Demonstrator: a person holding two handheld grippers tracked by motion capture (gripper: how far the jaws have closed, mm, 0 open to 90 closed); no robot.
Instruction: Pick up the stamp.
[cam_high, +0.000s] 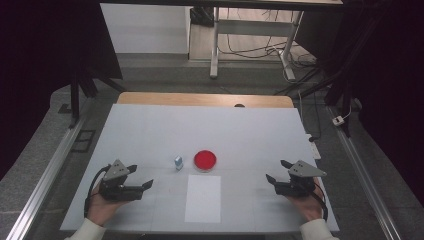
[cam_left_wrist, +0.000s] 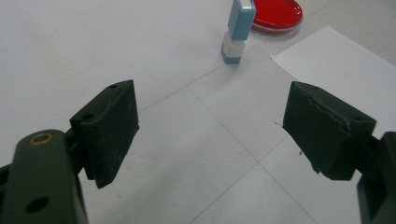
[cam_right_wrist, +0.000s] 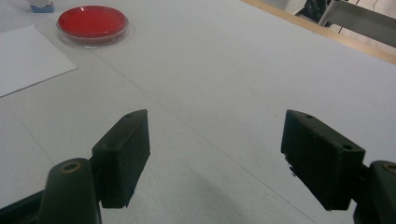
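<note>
Both grippers are resting wide open and empty at the lower corners of the high view: left gripper (cam_high: 141, 176), right gripper (cam_high: 276, 171). Nothing is being handled yet. Likely next: left one reaching for the stamp (cam_left_wrist: 238, 29), a small blue-and-white block standing upright, centre frame, beside the red ink pad (cam_high: 205, 160) and above the paper sheet (cam_high: 203, 198).

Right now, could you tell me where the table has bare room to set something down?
The far half of the table, beyond the red dish, is bare. So are the stretches between the left gripper and the paper sheet, and between sheet and right gripper. It is crowded mid-table, where the stamp, dish and sheet cluster.
</note>
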